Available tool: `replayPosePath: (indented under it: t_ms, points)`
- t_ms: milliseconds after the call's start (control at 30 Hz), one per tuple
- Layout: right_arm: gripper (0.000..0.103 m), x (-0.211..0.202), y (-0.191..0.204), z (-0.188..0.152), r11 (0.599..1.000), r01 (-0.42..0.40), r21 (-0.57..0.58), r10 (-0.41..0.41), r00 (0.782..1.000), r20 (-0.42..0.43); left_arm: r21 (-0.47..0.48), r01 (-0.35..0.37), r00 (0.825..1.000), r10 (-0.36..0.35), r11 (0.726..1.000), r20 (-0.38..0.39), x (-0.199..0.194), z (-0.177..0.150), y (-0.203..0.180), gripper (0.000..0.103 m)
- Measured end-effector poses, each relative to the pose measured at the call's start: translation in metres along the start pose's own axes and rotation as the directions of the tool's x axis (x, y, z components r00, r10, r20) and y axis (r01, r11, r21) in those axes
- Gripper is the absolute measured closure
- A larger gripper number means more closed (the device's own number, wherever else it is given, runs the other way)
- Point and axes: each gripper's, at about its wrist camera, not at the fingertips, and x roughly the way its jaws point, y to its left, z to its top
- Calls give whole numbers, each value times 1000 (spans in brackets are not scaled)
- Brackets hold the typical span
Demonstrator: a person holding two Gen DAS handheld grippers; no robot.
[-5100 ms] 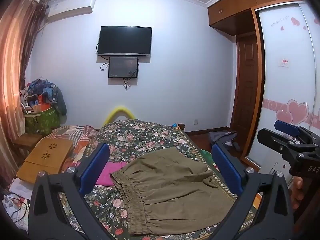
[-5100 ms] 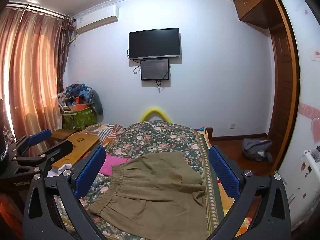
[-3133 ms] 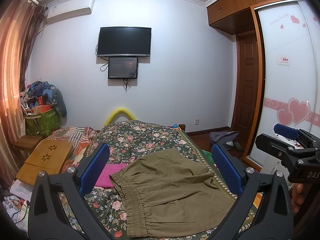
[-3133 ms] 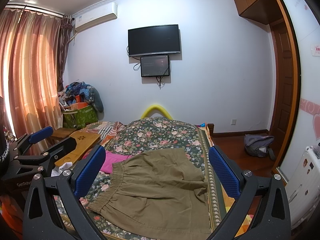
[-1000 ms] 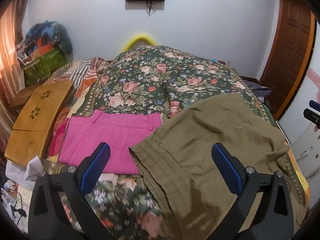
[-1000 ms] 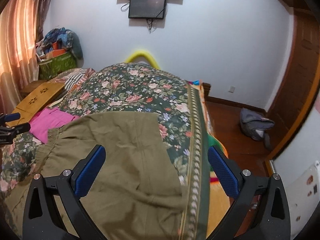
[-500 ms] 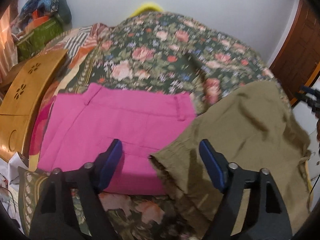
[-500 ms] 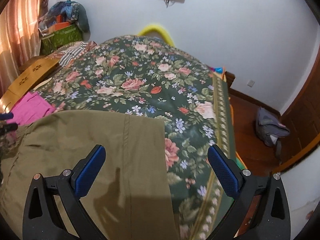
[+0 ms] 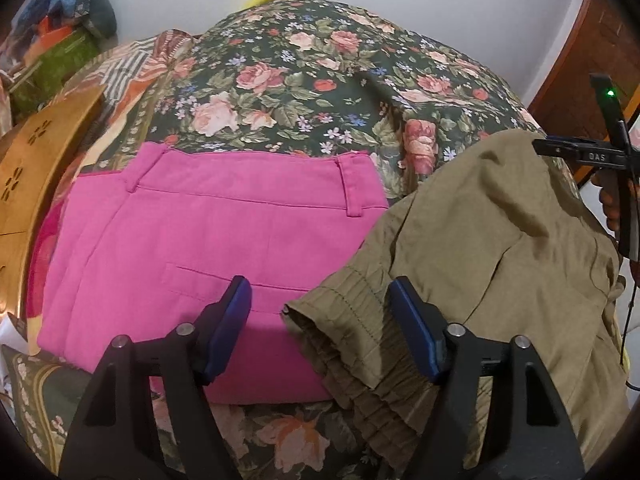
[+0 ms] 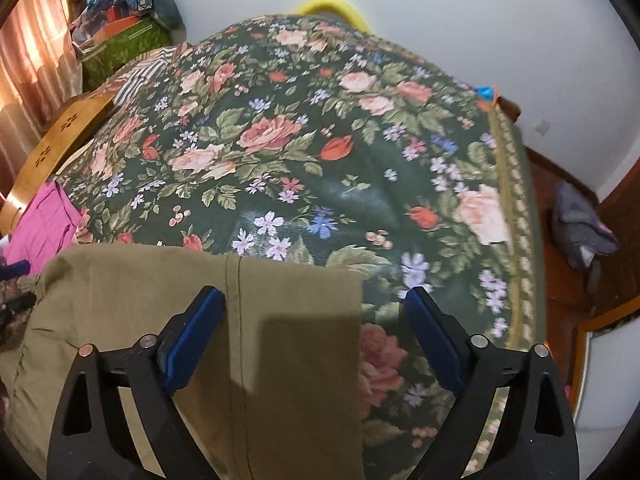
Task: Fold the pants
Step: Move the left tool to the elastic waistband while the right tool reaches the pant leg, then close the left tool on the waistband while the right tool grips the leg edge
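Olive pants [image 9: 492, 240]: I see them spread on the floral bed [image 9: 304, 76], beside pink pants [image 9: 216, 232]. My left tool [image 9: 320, 316]: jaws closing, elastic waistband corner between, untouched. My right tool [image 10: 314, 320]: jaws closing over the hem corner, untouched.

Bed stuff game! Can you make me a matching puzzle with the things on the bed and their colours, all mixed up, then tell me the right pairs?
Things:
1. pants with the stretchy waistband
2. pants with belt loops
3. bedspread
4. folding tray

Colours:
A. dark green with flowers
B. wooden brown
C. olive
D. pink

Pairs: 1-C, 2-D, 3-A, 4-B
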Motion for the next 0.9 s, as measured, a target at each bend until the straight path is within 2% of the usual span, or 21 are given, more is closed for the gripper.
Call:
replayPosePath:
  t_ms: [33, 100, 133, 200, 233, 333, 367, 400, 433, 600, 900]
  points:
    - [15, 2, 0, 0, 1000, -13, 6, 14, 1000, -4, -9, 8, 1000, -8, 1000, -11, 1, 1, 0, 36]
    - [20, 5, -2, 1, 999, -42, 26, 43, 999, -16, -29, 36, 999, -37, 999, -13, 0, 2, 2, 50]
    - [21, 8, -4, 0, 997, -70, 44, 71, 997, -28, -45, 61, 998, -62, 997, -19, 0, 3, 3, 52]
    - [36, 8, -6, -2, 991, -115, 66, 117, 993, -22, -60, 65, 998, -66, 996, -20, -1, 3, 4, 56]
    - [40, 7, -5, -3, 989, -132, 65, 133, 991, -13, -60, 63, 998, -64, 996, -19, -1, 2, 3, 57]
    - [56, 0, 4, -6, 989, -141, 40, 140, 990, 8, -64, 60, 998, -61, 996, -15, -4, 2, 3, 61]
    - [66, -2, 7, -6, 990, -139, 34, 139, 990, 13, -67, 58, 998, -59, 996, -13, -6, 2, 3, 64]
    - [73, -4, 9, -6, 991, -131, 29, 130, 991, 19, -69, 55, 998, -55, 996, -9, -8, 2, 3, 72]
    - [76, -8, 12, -6, 992, -123, 21, 123, 992, 29, -69, 51, 999, -52, 996, -5, -11, 2, 4, 73]
    - [83, -32, 19, -7, 995, -102, -2, 102, 990, 94, -74, 71, 997, -69, 995, 19, -27, 5, 3, 87]
    - [84, -97, 25, 4, 996, -83, 10, 79, 968, 239, -38, 69, 989, -63, 997, 137, -83, 34, -11, 92]
